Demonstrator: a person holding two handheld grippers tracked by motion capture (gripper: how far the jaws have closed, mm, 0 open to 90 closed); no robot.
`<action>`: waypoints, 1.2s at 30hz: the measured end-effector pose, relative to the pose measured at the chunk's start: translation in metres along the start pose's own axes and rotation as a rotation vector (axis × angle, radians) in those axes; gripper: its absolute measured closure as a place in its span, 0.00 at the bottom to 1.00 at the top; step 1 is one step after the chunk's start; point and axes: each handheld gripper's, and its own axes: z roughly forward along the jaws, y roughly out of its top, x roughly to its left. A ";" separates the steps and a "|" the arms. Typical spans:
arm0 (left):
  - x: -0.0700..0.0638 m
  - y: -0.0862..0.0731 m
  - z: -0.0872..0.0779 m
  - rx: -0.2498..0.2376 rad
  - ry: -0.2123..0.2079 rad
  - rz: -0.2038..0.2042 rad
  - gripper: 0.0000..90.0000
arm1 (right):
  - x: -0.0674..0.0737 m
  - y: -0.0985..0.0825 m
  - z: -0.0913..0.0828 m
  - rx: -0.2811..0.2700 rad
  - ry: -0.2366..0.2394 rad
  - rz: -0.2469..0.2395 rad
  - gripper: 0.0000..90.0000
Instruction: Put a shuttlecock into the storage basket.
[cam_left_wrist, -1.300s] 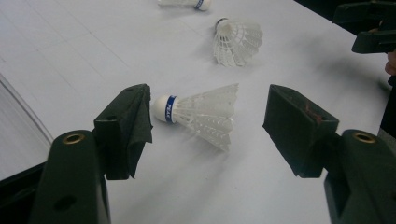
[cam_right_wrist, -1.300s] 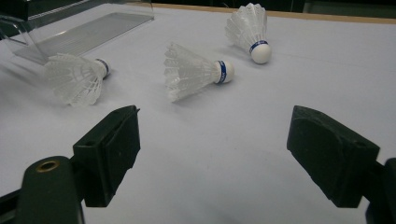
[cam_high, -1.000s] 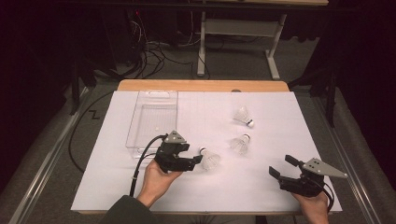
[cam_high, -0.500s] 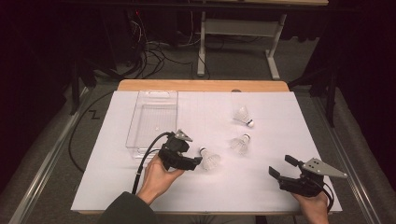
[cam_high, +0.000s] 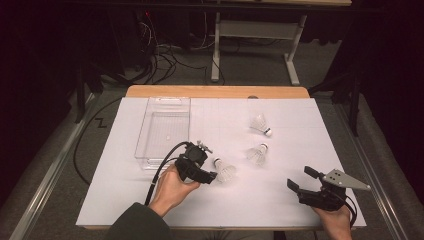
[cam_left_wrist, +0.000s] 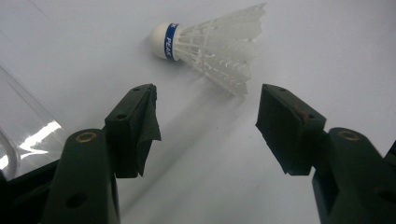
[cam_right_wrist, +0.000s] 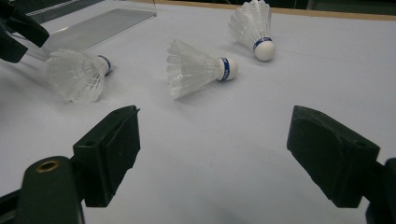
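Three white feather shuttlecocks with blue-banded cork heads lie on the white sheet. The nearest shuttlecock (cam_high: 226, 172) (cam_left_wrist: 210, 44) (cam_right_wrist: 77, 74) lies on its side just beyond the tips of my left gripper (cam_high: 212, 167) (cam_left_wrist: 205, 100). That gripper's jaws have just been closing a little, stand open, and have nothing between them. A second shuttlecock (cam_high: 257, 154) (cam_right_wrist: 196, 70) and a third shuttlecock (cam_high: 260, 123) (cam_right_wrist: 252, 25) lie farther right and back. My right gripper (cam_high: 298, 177) (cam_right_wrist: 215, 126) rests open and empty near the front right, pointing toward them.
A clear plastic tray (cam_high: 162, 130) (cam_right_wrist: 93, 28) stands empty at the back left, just behind my left hand; its corner (cam_left_wrist: 23, 135) shows beside the left jaw. The white sheet (cam_high: 300, 145) covers a wooden table (cam_high: 215, 91). Cables lie on the floor beyond.
My left gripper has shifted a little to the right, up to the nearest shuttlecock. The right gripper and all three shuttlecocks have stayed where they were.
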 end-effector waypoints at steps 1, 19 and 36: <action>-0.001 0.001 0.001 0.007 0.003 0.002 0.43 | 0.000 0.000 0.000 0.000 0.000 0.000 0.20; -0.014 0.019 0.014 0.108 0.040 0.034 0.41 | 0.000 0.000 0.000 0.001 0.002 -0.003 0.20; -0.019 0.034 0.030 0.160 0.063 0.030 0.44 | 0.000 0.000 0.000 -0.001 0.005 -0.004 0.20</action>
